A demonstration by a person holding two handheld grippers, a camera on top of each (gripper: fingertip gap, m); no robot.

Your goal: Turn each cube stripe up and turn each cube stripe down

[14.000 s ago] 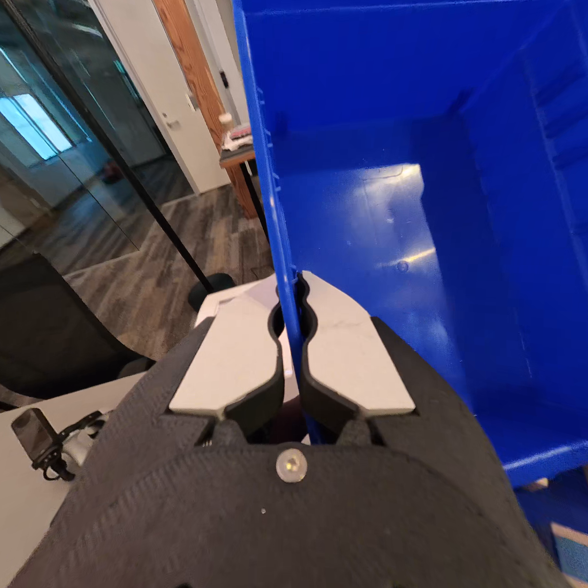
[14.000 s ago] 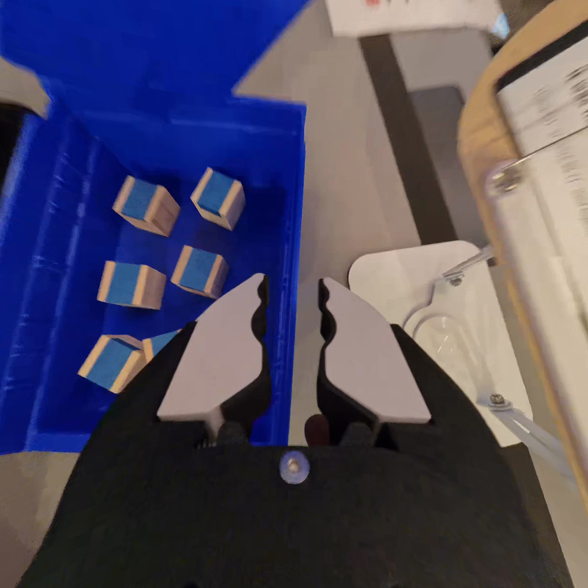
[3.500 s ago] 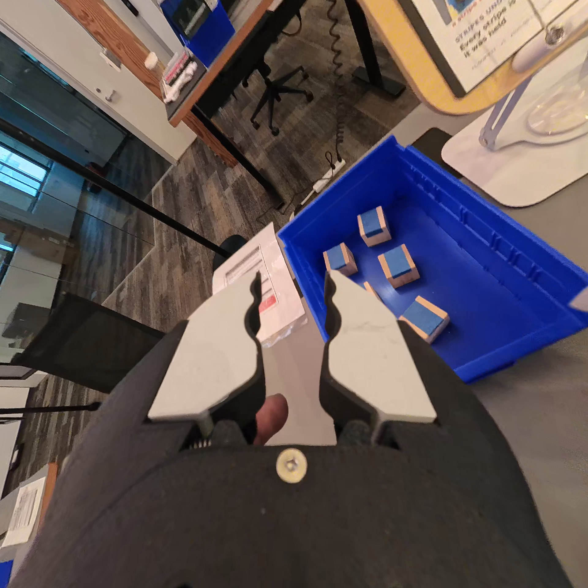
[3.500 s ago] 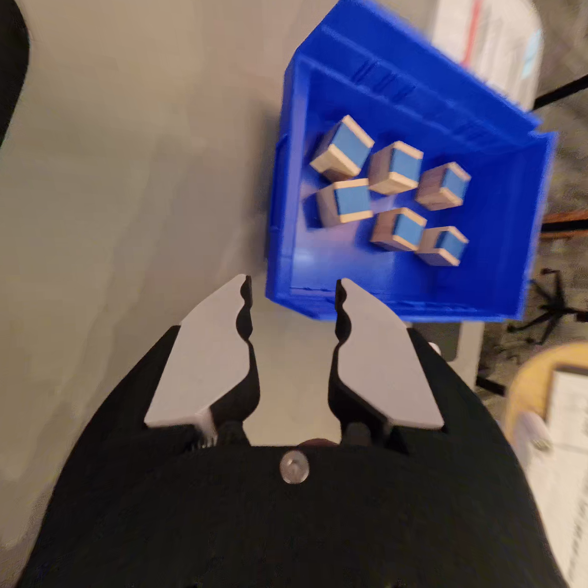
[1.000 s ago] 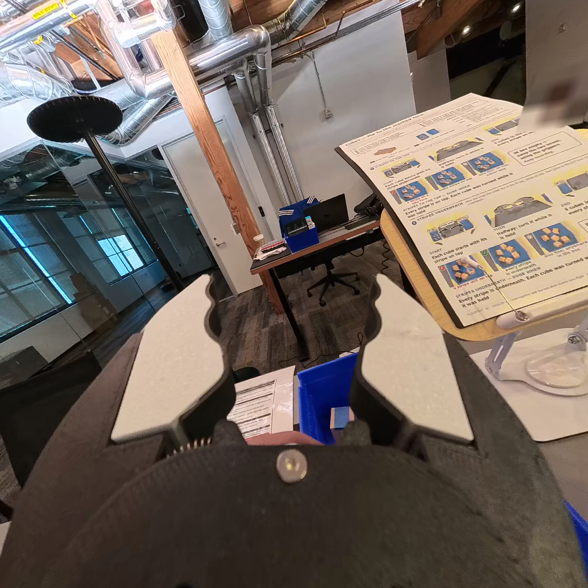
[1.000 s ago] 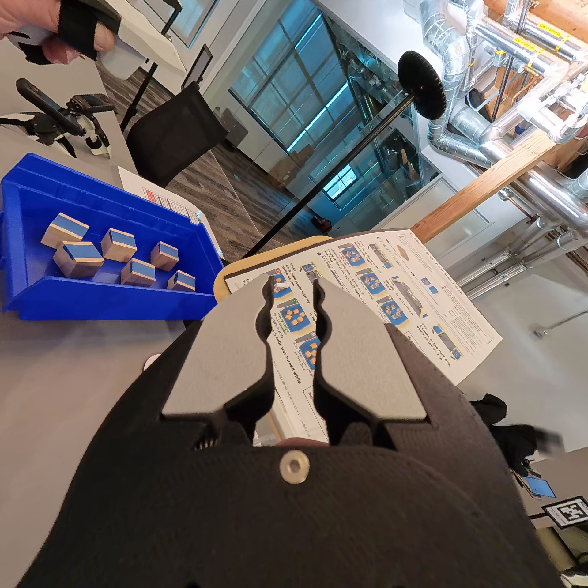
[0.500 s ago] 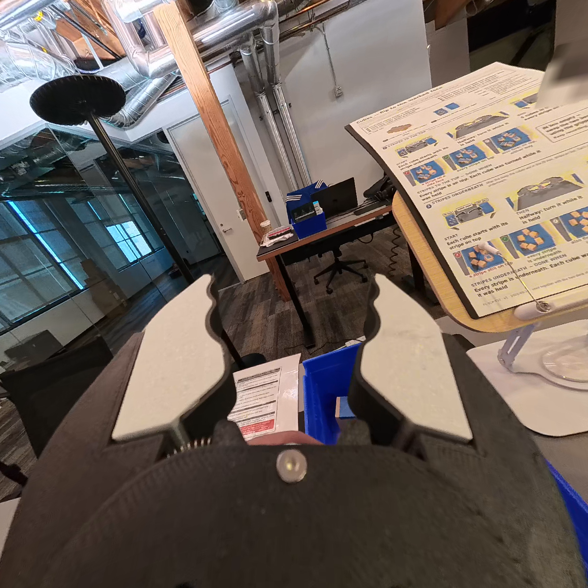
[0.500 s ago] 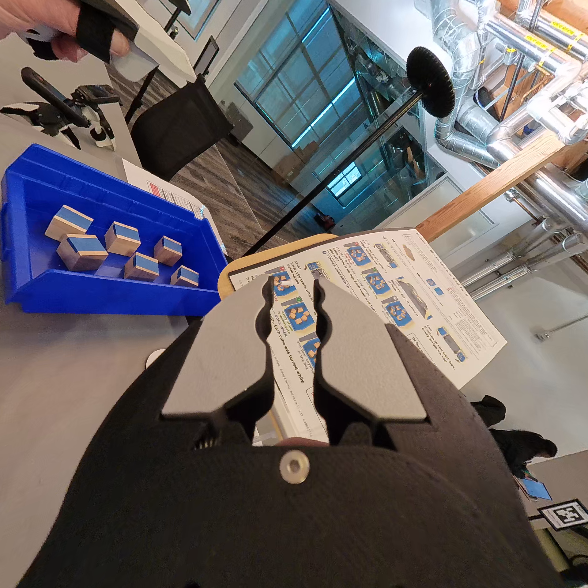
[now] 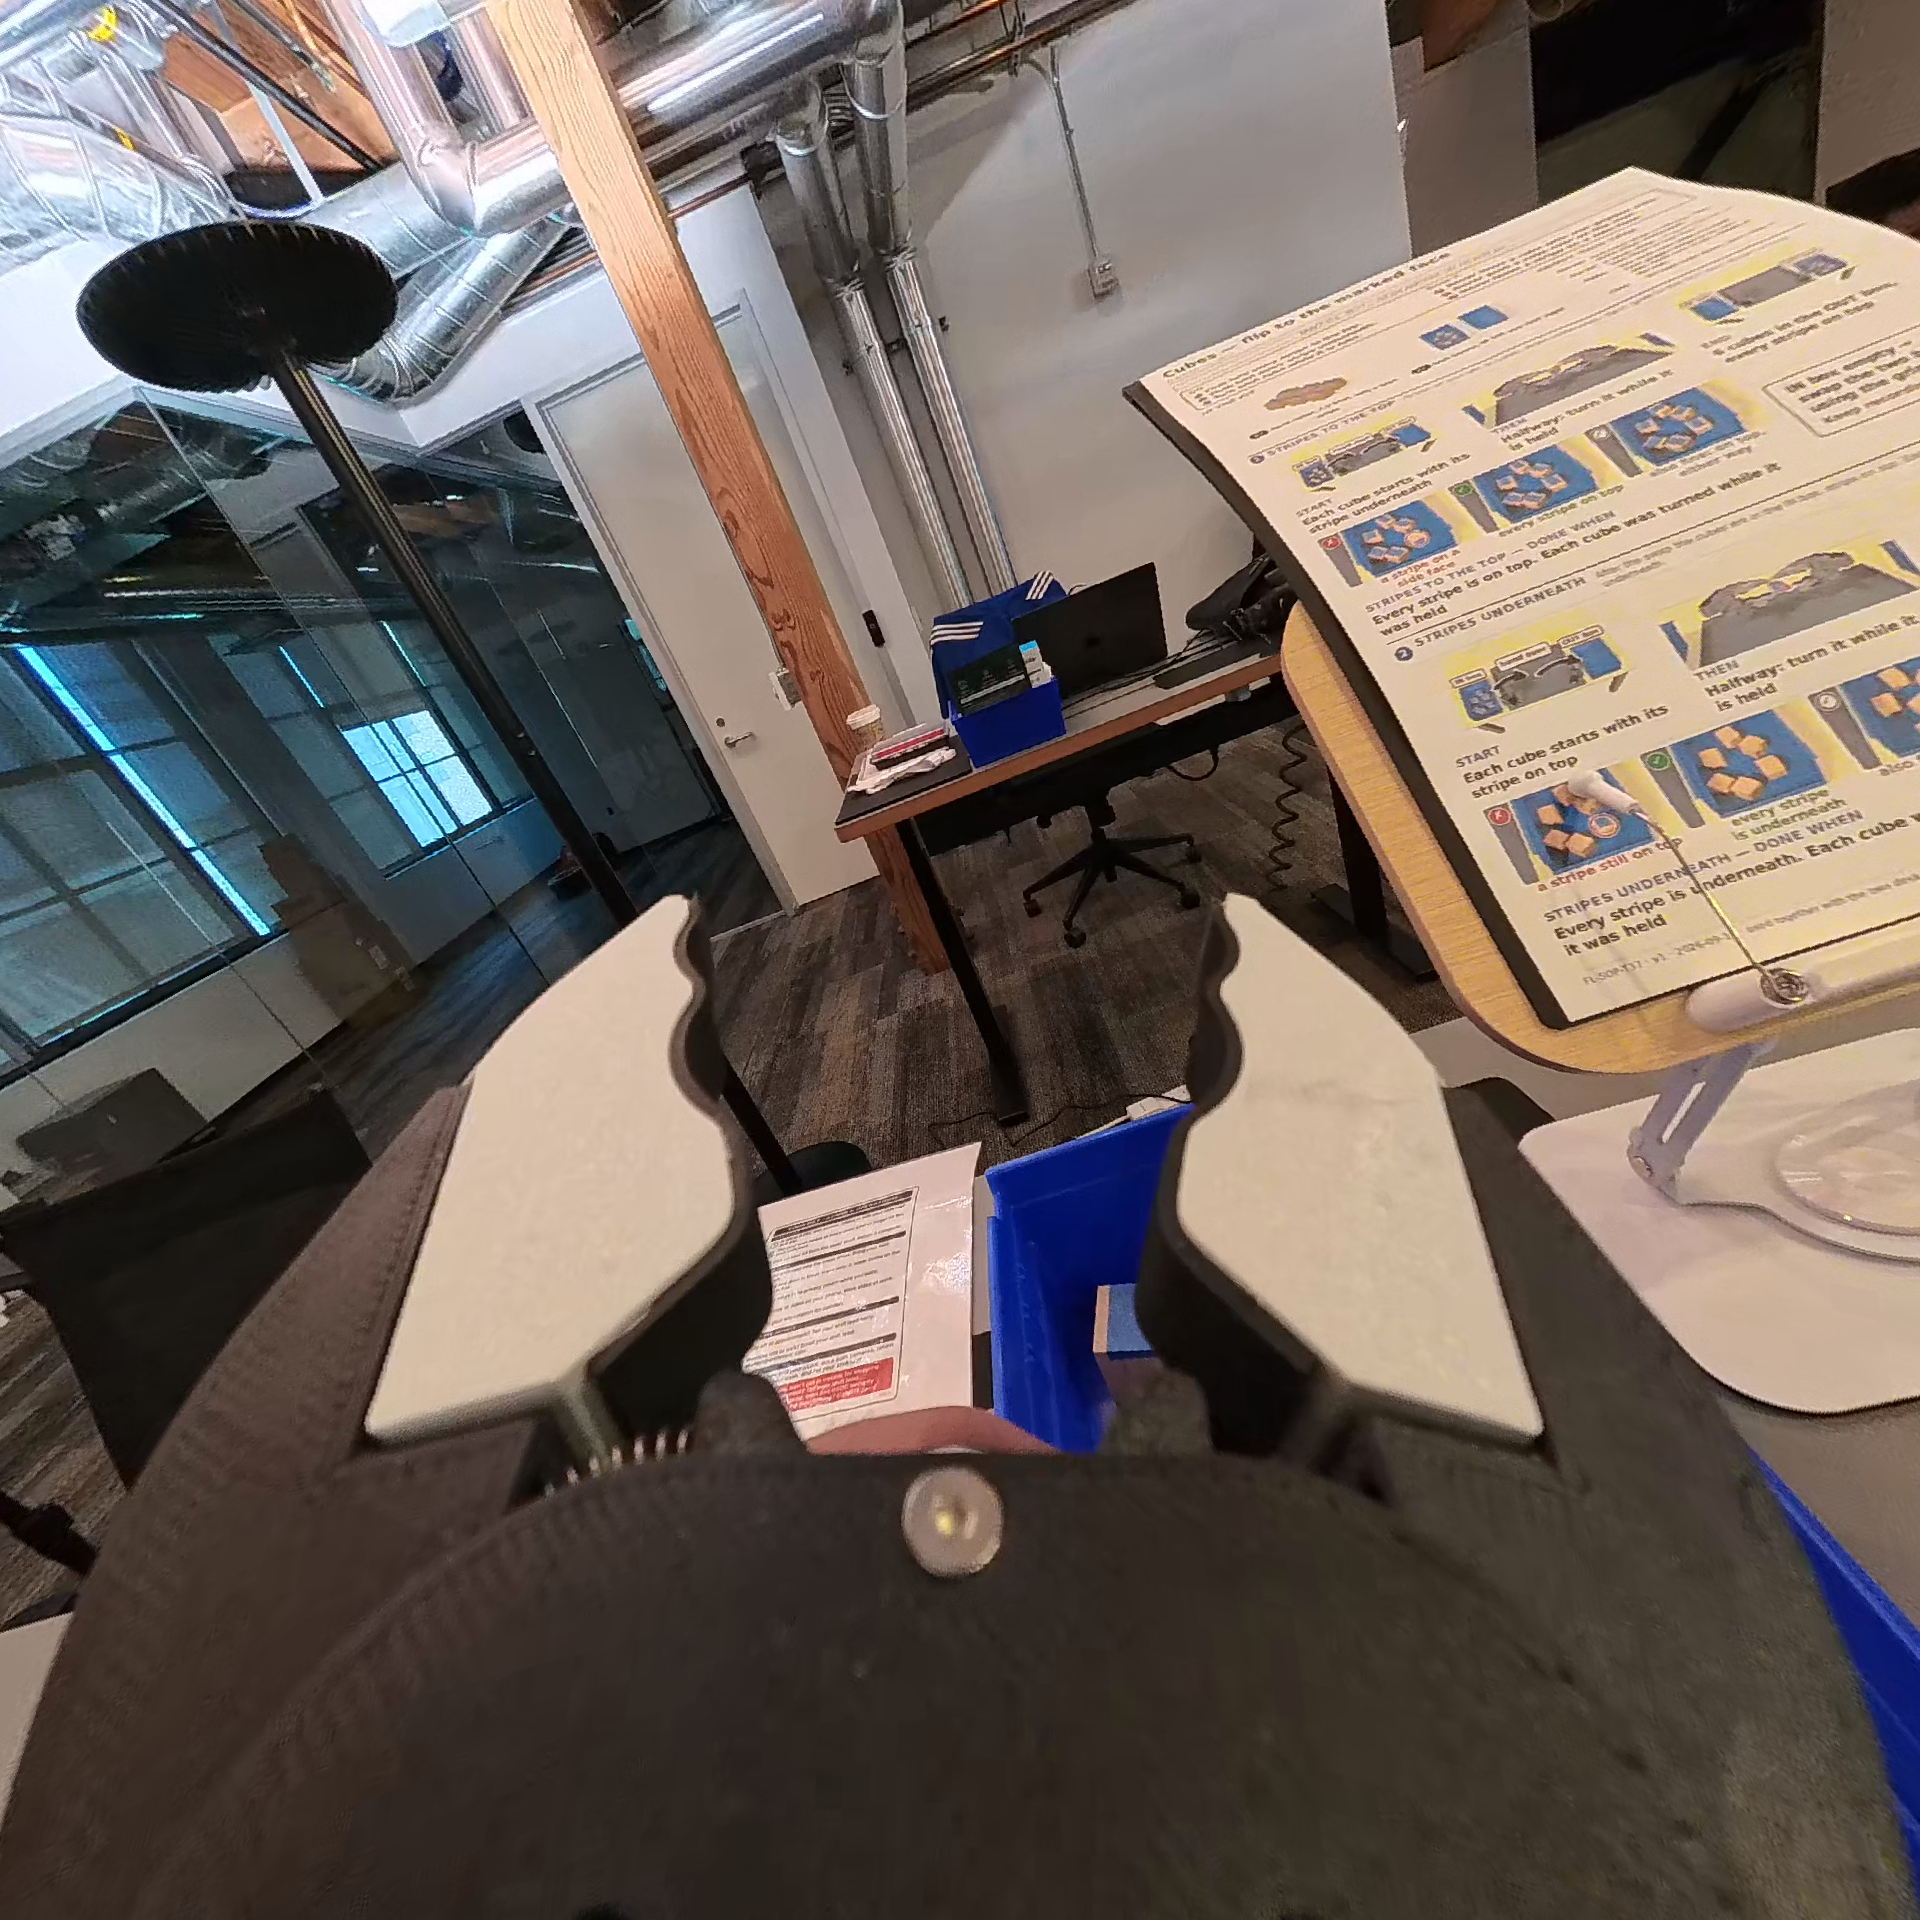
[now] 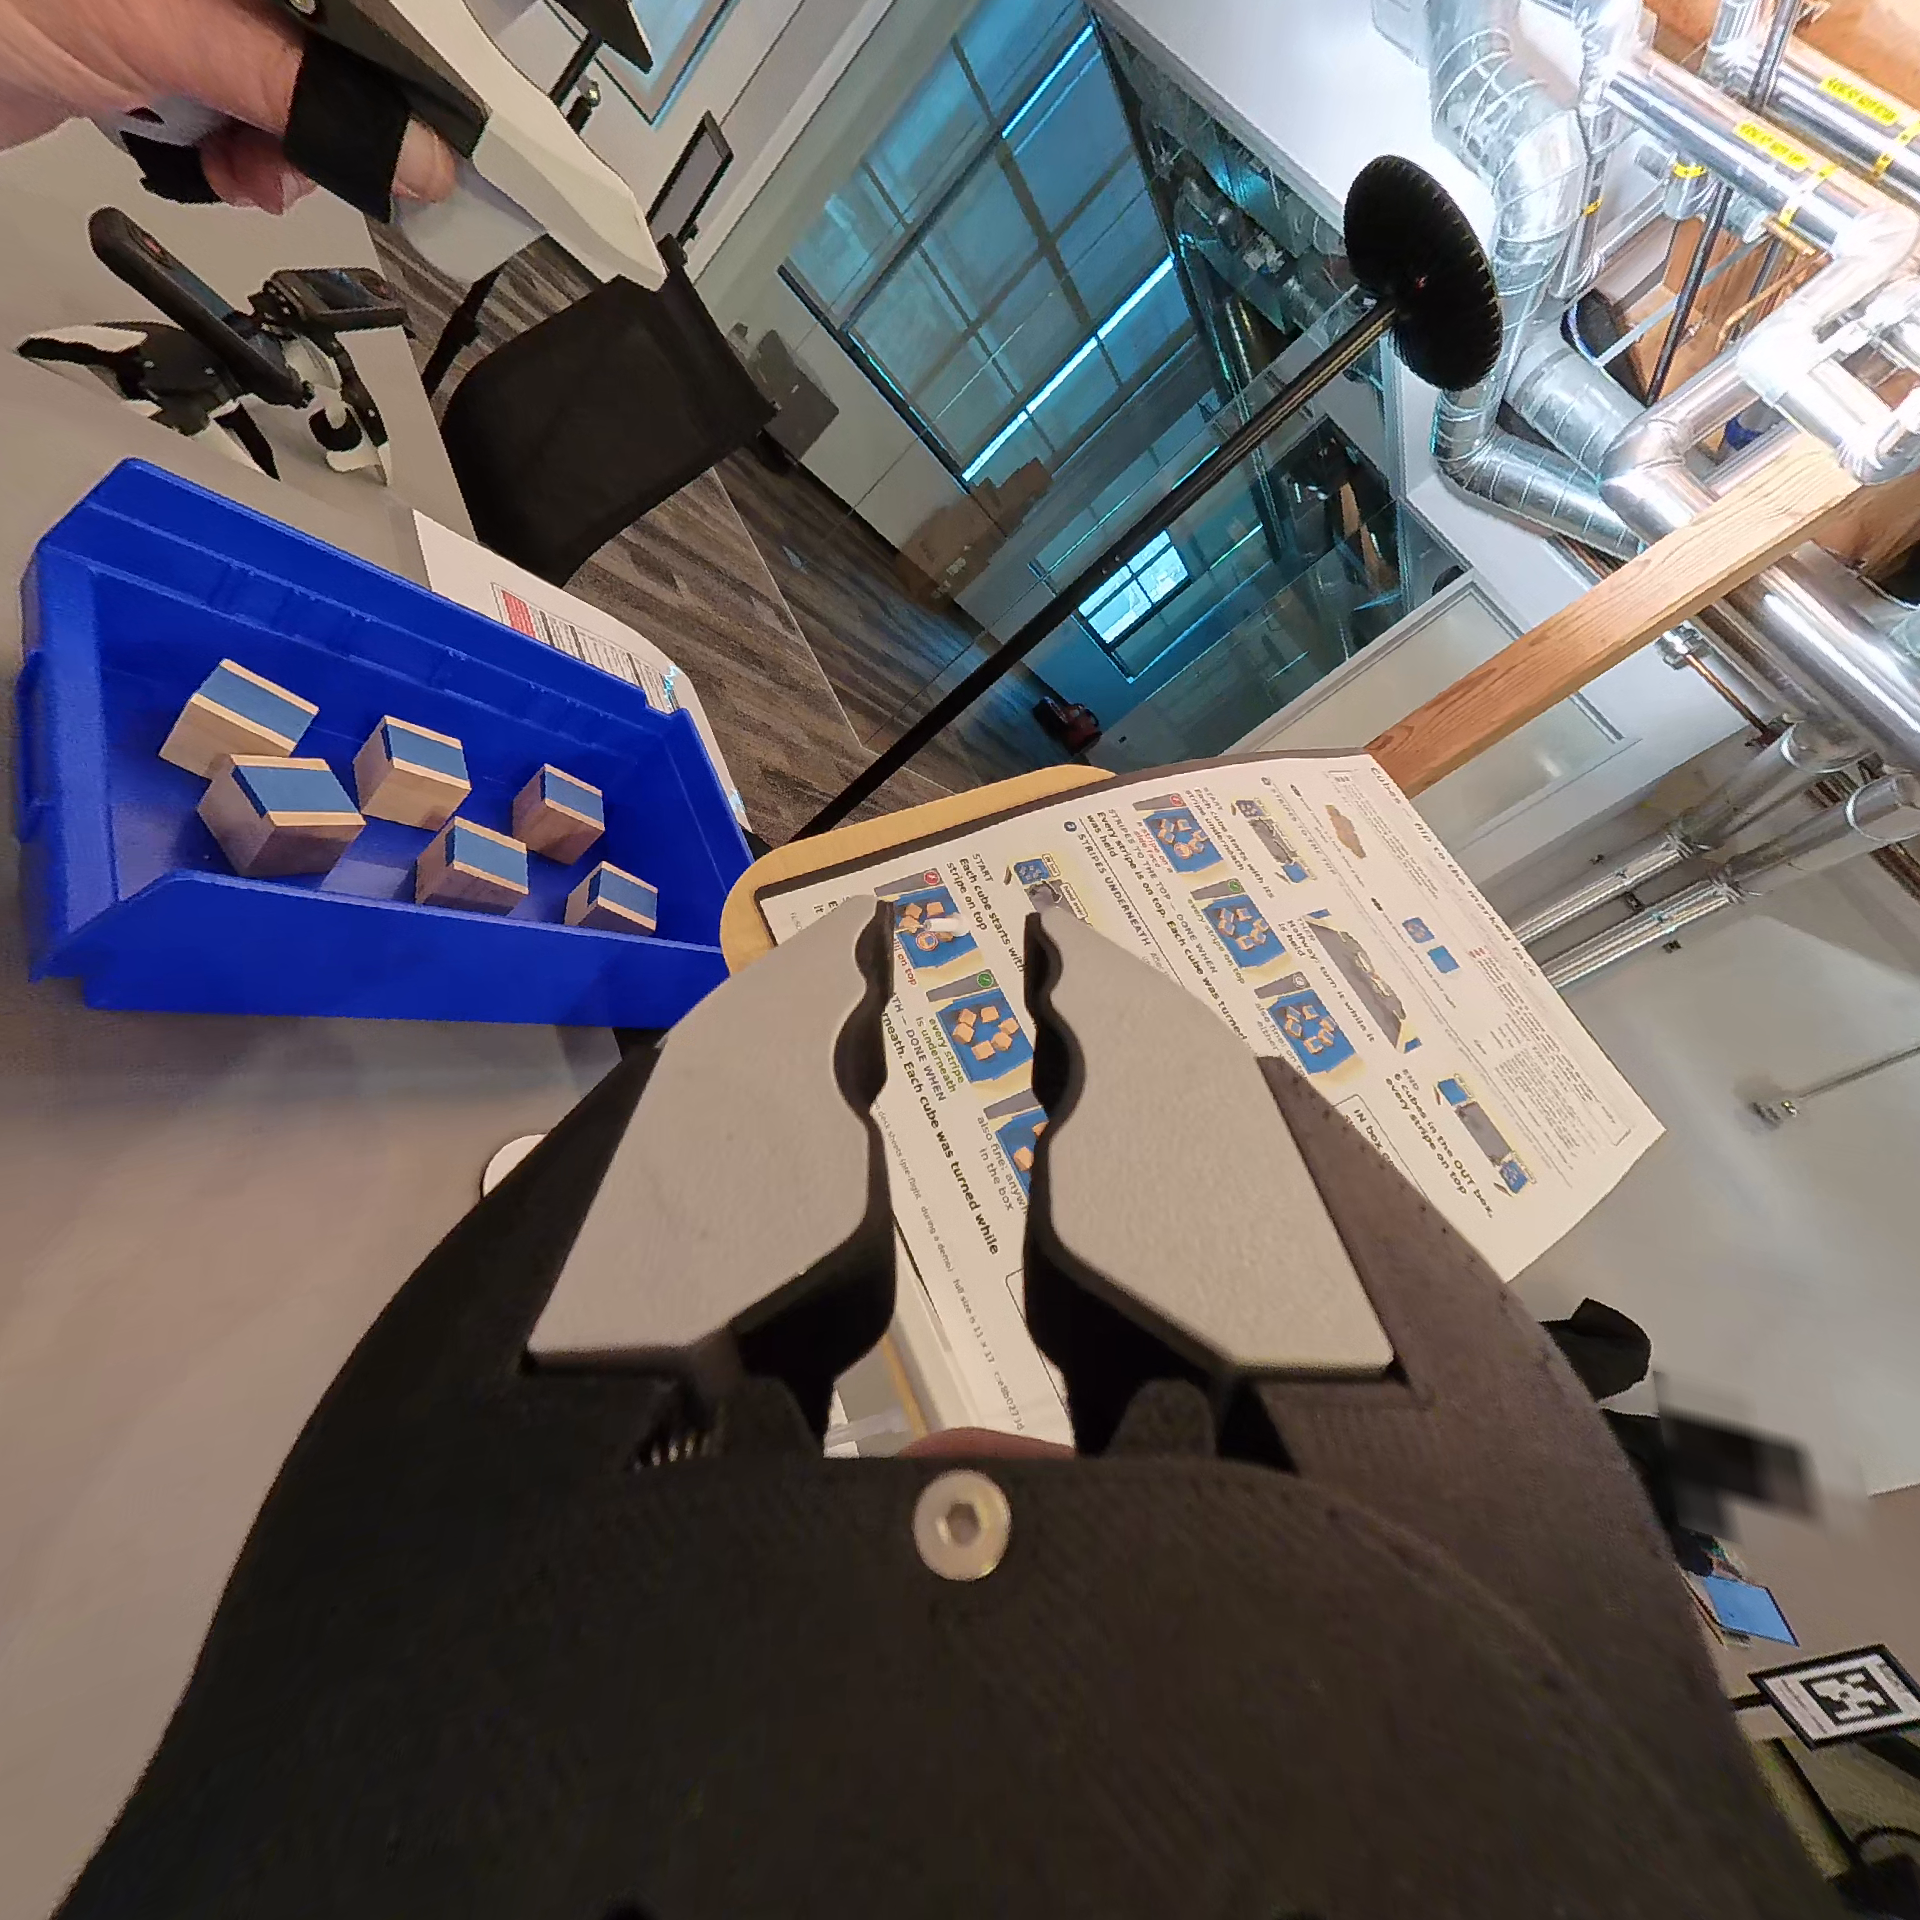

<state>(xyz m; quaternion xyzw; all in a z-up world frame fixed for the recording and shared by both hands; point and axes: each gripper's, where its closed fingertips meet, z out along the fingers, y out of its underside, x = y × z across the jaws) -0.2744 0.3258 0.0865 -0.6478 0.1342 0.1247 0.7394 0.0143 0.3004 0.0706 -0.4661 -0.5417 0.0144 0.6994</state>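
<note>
In the right wrist view a blue bin [image 10: 312, 971] sits on the grey table and holds several wooden cubes [image 10: 410, 771], each with a blue stripe on its top face. My right gripper [image 10: 956, 920] is raised and tilted, with a narrow gap between its fingers and nothing in them. My left gripper [image 9: 956, 914] is wide open and empty, raised above the table. Below it in the left wrist view are a corner of the blue bin [image 9: 1060, 1247] and part of one cube [image 9: 1120, 1320]. In the right wrist view a hand holds the left gripper [image 10: 353, 62] at the top left.
An instruction sheet on a wooden stand [image 9: 1621, 623] rises at the right of the bin; it also shows in the right wrist view [image 10: 1247, 997]. A paper sheet [image 9: 862, 1299] lies left of the bin. A small camera device [image 10: 218, 343] lies beyond the bin. A black pole with a disc [image 9: 239, 301] stands behind.
Over the last second both grippers drifted slightly while raised; their jaws kept the same spacing. Before that, both lifted away from looking down at the bin, and the left jaws widened.
</note>
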